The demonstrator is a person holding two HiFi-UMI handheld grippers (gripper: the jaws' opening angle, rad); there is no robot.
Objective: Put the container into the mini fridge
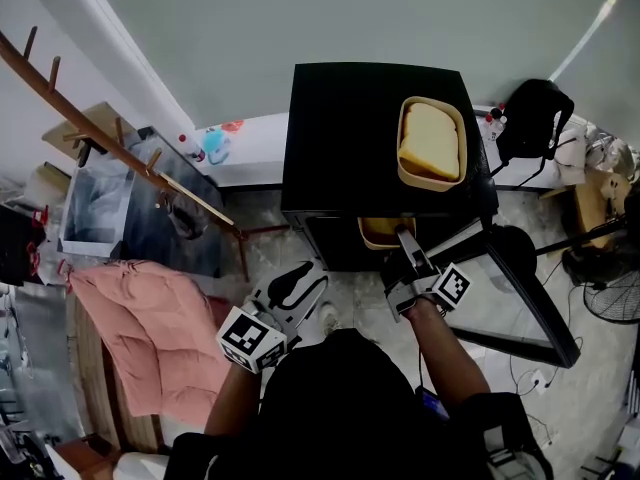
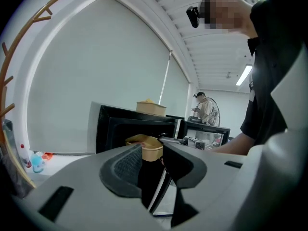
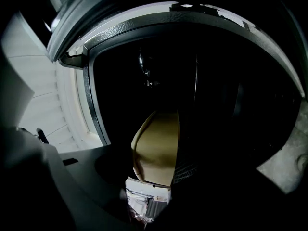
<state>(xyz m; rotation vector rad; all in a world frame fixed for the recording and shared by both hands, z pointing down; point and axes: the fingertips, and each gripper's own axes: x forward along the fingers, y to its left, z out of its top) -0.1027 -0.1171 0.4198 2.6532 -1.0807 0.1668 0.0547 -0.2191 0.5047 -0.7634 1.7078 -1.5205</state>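
Observation:
A black mini fridge (image 1: 345,128) stands on the floor with its glass door (image 1: 505,293) swung open to the right. My right gripper (image 1: 402,238) is shut on a tan container (image 1: 380,231) at the fridge's opening. In the right gripper view that container (image 3: 156,146) sits between the jaws of the right gripper (image 3: 155,179), against the dark fridge interior. A second tan container (image 1: 431,143) with yellow food rests on the fridge top. My left gripper (image 1: 303,276) hangs open and empty in front of the fridge, to the left. The left gripper (image 2: 150,147) looks toward the fridge (image 2: 120,124) and the held container (image 2: 147,146).
A pink cushion (image 1: 150,333) lies at the left, beside a wooden coat rack (image 1: 120,146) and a glass table (image 1: 135,208). A black bag (image 1: 530,116) and a fan (image 1: 612,290) are at the right. Another person (image 2: 204,109) stands far behind the fridge.

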